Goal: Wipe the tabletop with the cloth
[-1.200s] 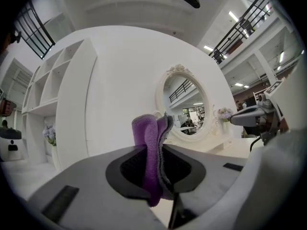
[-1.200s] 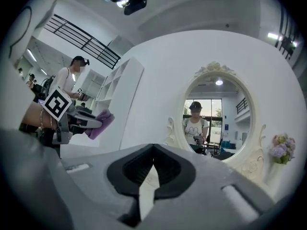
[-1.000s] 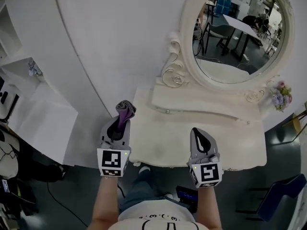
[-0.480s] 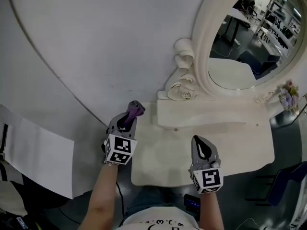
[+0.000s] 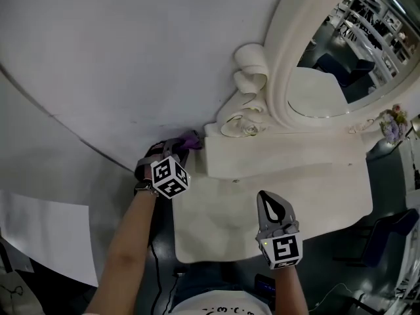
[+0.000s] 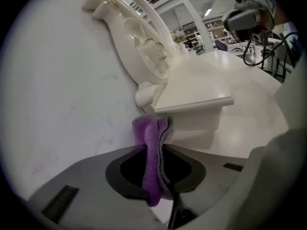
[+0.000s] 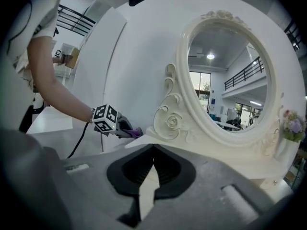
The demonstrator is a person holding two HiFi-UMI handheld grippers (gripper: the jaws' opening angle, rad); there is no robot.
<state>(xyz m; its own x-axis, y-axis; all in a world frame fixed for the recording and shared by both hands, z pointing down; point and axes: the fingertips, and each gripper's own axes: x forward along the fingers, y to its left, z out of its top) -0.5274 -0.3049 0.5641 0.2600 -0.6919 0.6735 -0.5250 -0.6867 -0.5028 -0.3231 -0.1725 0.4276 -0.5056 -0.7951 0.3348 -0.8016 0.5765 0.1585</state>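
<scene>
A folded purple cloth [image 6: 152, 150] stands pinched between the jaws of my left gripper [image 6: 156, 147], which is shut on it. In the head view the left gripper [image 5: 181, 146] lies turned sideways at the back left corner of the white tabletop [image 5: 308, 199], with the cloth [image 5: 191, 138] against the left end of the raised shelf [image 5: 282, 153]. My right gripper [image 5: 266, 195] hovers over the front middle of the tabletop, shut and holding nothing. The right gripper [image 7: 152, 150] view shows its tips together and the left gripper [image 7: 125, 129] far off.
An oval mirror in an ornate white frame [image 5: 275, 77] rises behind the shelf. A small bunch of flowers [image 5: 392, 128] stands at the far right. A white wall [image 5: 118, 64] runs close along the left. A cable [image 5: 154, 268] hangs below the table's left edge.
My left gripper has carried the cloth forward and turned sideways, reaching the shelf's left end at the table's back corner. The right gripper has hardly moved.
</scene>
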